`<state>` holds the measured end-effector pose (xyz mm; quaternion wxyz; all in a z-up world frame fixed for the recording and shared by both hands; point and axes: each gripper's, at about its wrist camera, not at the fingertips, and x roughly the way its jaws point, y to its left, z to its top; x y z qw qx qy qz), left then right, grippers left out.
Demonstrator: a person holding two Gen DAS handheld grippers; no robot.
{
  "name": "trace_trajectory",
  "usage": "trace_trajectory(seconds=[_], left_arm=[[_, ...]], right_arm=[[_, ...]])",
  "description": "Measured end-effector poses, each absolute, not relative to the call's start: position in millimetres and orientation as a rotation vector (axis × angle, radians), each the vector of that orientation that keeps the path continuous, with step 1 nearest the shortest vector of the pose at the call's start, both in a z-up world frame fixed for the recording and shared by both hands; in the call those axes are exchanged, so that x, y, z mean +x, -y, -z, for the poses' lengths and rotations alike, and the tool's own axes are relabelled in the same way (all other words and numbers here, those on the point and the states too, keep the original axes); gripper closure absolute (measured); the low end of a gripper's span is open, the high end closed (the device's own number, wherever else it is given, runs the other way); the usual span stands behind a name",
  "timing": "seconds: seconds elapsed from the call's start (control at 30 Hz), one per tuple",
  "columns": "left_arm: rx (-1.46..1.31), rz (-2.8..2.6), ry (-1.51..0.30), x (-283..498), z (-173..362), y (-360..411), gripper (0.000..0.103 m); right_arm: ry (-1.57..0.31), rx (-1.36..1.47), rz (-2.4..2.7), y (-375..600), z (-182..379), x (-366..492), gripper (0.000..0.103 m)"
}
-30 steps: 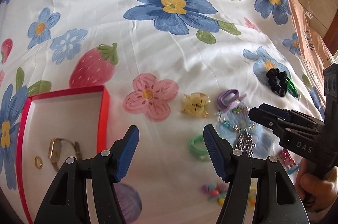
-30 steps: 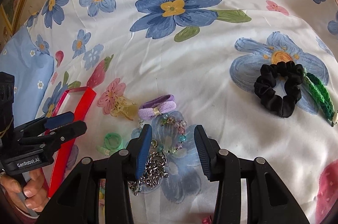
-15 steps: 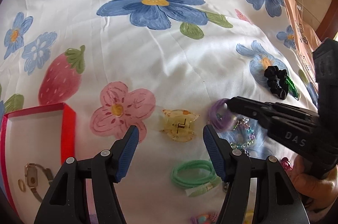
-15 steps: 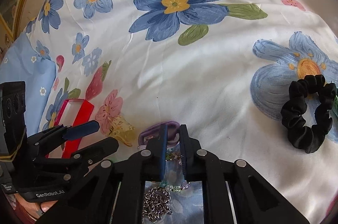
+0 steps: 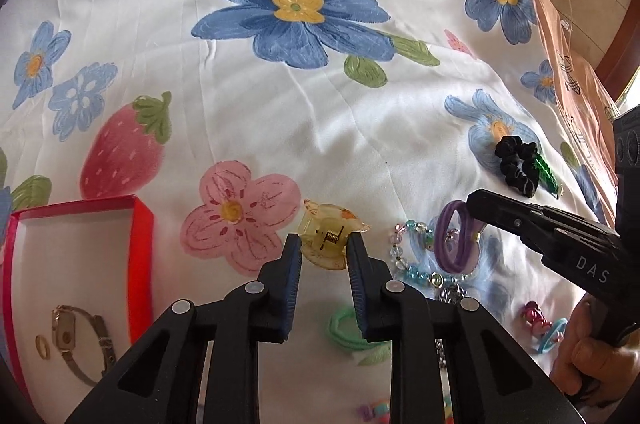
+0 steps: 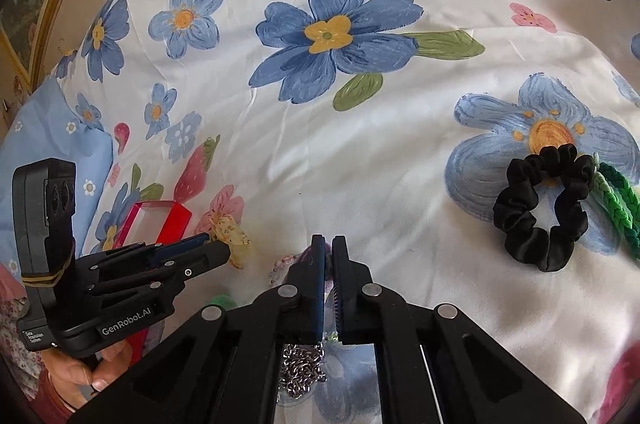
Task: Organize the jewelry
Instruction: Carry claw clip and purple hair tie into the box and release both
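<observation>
Left wrist view: yellow hair claw [image 5: 326, 240] is being closed on by left gripper [image 5: 323, 256] jaws for boxing, while right gripper [image 5: 476, 210] jaws are pinched shut at purple hair tie [image 5: 454, 240].

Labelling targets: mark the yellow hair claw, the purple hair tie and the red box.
yellow hair claw [image 5: 326, 242]: left wrist view, on its spring hinge.
purple hair tie [image 5: 450, 238]: left wrist view, on its left loop.
red box [image 5: 142, 248]: left wrist view, on its right wall.

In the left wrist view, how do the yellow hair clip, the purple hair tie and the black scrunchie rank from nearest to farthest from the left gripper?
1. yellow hair clip: between the closing jaws of the left gripper.
2. purple hair tie: to the right, by the right gripper.
3. black scrunchie: farther right, higher.
</observation>
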<state>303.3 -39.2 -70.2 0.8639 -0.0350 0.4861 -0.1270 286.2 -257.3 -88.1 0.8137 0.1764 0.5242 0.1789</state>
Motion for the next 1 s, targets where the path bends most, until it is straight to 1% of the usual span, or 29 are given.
trace_trajectory(seconds=[0.33,0.6,1.0], left_arm=[[-0.124,0.242,-0.973,251.9,39.6,3.5,0.081],[-0.15,0.189,-0.93,200.7,12.2,-37.3,0.081],[-0.203,0.083,-0.921,142.3,0.1,-100.3,0.081]], right_arm=[[-1.095,0.374,-0.421,241.5,64.3,269.3,0.1],[-1.101,0.367,-0.492,207.1,53.8,253.9,0.1],[-1.124,0.336,-0.61,141.9,48.6,235.7,0.1]])
